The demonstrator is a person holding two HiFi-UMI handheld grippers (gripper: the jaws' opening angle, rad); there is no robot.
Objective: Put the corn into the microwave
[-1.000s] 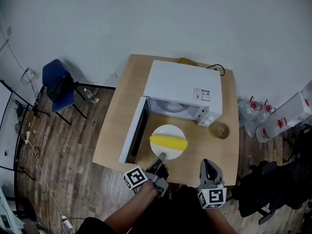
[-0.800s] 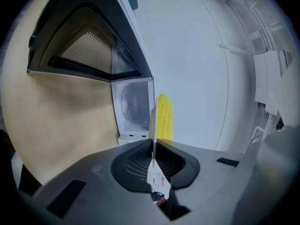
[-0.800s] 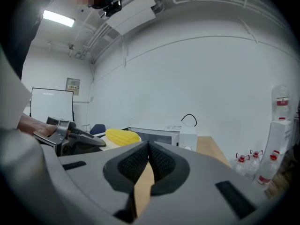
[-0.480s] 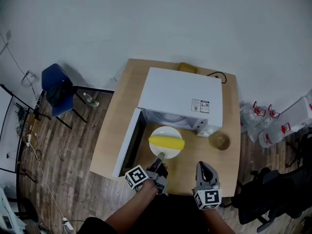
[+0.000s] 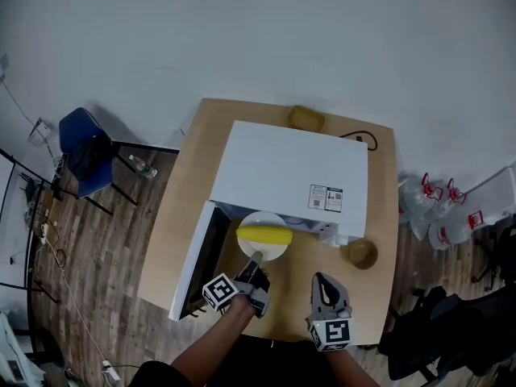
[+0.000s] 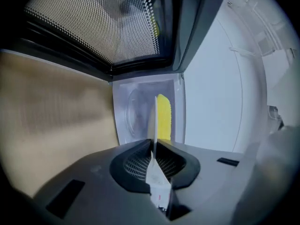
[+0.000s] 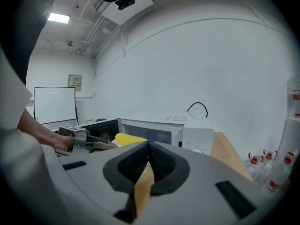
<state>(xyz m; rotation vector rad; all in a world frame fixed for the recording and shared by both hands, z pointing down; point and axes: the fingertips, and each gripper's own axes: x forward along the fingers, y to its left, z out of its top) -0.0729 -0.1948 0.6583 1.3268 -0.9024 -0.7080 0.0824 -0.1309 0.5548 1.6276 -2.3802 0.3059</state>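
Observation:
A yellow corn cob (image 5: pixel 264 235) lies on a white plate (image 5: pixel 256 220), at the mouth of the white microwave (image 5: pixel 286 176). The microwave's door (image 5: pixel 196 258) hangs open to the left. My left gripper (image 5: pixel 256 259) is shut on the plate's near rim. In the left gripper view the plate (image 6: pixel 153 121) shows edge-on between the jaws, with the corn (image 6: pixel 163 116) beside it and the microwave cavity (image 6: pixel 136 114) straight ahead. My right gripper (image 5: pixel 320 281) hovers to the right over the table, shut and empty; in its own view the right gripper (image 7: pixel 148 146) faces the corn (image 7: pixel 130 138).
A small brown bowl (image 5: pixel 361 253) stands on the wooden table (image 5: pixel 181 216) right of the microwave. Another brown object (image 5: pixel 306 118) and a black cable (image 5: pixel 359 139) lie behind the microwave. On the floor are a blue chair (image 5: pixel 81 144) at the left and water bottles (image 5: pixel 442 212) at the right.
Both grippers have moved forward and down toward the microwave. The plate with the corn has gone from the open table in front to the microwave's mouth.

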